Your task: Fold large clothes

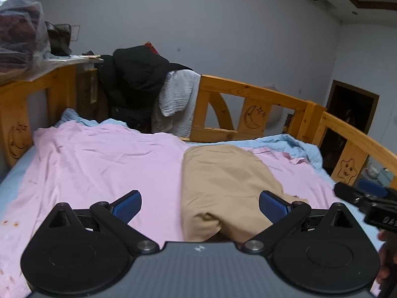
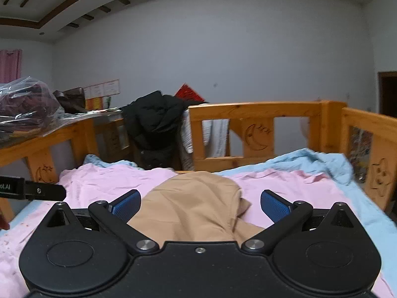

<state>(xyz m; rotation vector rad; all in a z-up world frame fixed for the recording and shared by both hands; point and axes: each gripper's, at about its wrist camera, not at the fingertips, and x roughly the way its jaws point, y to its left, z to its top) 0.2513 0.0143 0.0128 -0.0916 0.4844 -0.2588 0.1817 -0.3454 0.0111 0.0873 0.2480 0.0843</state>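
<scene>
While both the left gripper and right gripper stand wide apart and empty above the tan garment folded on the pink sheet, a careless regrasp risks snagging the sheet and undoing the fold.

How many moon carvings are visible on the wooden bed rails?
2. One moon carving is on the far rail, right of the hanging clothes. The other is on the left rail. More may be hidden.

- Your left gripper sits low in its frame, jaws spread wide, nothing clamped between the blue pads.
- Your right gripper matches it, jaws fully apart and empty.
- Your hand shows at the lower right edge.
</scene>
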